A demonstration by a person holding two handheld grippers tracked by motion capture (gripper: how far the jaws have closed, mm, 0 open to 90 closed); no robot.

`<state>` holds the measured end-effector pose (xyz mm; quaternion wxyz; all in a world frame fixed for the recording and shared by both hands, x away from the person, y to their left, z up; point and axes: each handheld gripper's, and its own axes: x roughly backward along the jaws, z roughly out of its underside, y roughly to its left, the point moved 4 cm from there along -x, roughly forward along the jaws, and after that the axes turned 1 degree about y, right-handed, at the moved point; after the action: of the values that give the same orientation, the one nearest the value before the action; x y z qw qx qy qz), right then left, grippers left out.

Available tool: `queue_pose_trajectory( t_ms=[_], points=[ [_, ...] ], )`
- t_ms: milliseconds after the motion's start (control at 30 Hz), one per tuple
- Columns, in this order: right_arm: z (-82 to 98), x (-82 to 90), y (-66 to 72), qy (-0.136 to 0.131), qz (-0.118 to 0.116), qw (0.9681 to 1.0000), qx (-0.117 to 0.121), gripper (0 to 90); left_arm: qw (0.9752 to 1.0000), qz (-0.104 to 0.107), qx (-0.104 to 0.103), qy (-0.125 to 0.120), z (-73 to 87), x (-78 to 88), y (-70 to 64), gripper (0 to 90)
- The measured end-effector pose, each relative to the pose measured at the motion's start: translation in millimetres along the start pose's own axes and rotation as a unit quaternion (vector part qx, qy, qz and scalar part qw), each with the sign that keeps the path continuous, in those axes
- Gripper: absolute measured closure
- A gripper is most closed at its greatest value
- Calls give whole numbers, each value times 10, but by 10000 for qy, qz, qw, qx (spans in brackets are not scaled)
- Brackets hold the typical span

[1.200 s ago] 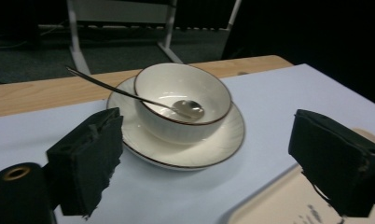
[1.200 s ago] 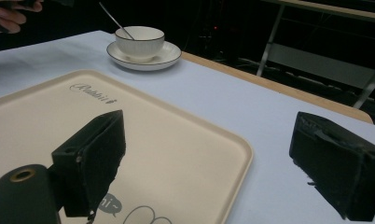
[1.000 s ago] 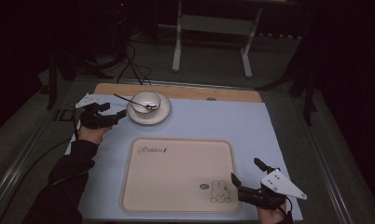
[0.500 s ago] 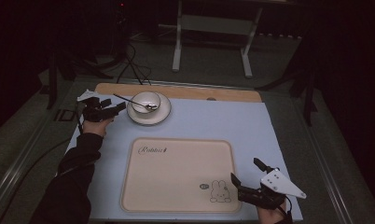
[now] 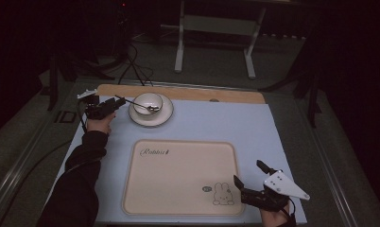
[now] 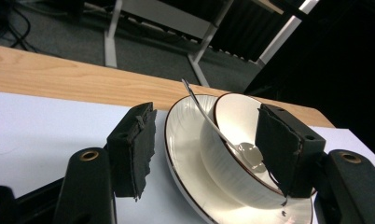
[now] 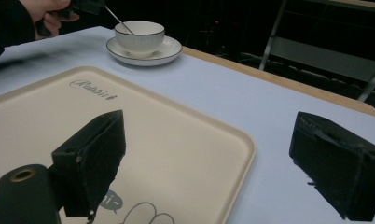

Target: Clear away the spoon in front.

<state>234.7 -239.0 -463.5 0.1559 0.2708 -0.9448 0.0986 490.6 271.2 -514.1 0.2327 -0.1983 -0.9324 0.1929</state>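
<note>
A white bowl stands on a white saucer at the far left of the table, with a metal spoon inside, its handle leaning out to the left. My left gripper is right beside the saucer. In the left gripper view its jaws have just been closing and straddle the bowl and the spoon handle, but the pads touch neither. My right gripper rests open over the near right corner of the beige tray, nothing between its jaws.
A pale blue mat covers the table, with a wooden edge strip along the far side. The tray bears a rabbit drawing. Beyond the table are a white metal stand and cables on the floor.
My left gripper has moved away from the person and right, up to the saucer, and its jaws have narrowed. The right gripper has stayed where it was.
</note>
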Motion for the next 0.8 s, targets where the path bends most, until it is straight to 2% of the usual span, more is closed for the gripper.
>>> queue_pose_trajectory(
  t_ms=[100, 367, 633, 800],
  points=[
    [-2, 6, 2, -8, 11, 10000, 11, 106, 9999, -108, 64, 110, -6, -62, 11, 392],
    [8, -6, -5, 20, -9, 10000, -13, 106, 9995, -128, 287, 21, -20, -134, 14, 542],
    [11, -8, -7, 35, -9, 10000, -13, 106, 9979, -75, 582, -260, -74, -143, -7, 681],
    [12, -10, -7, 41, -19, 10000, -16, 106, 9973, -93, 643, -346, -84, -145, -22, 788]
  ],
)
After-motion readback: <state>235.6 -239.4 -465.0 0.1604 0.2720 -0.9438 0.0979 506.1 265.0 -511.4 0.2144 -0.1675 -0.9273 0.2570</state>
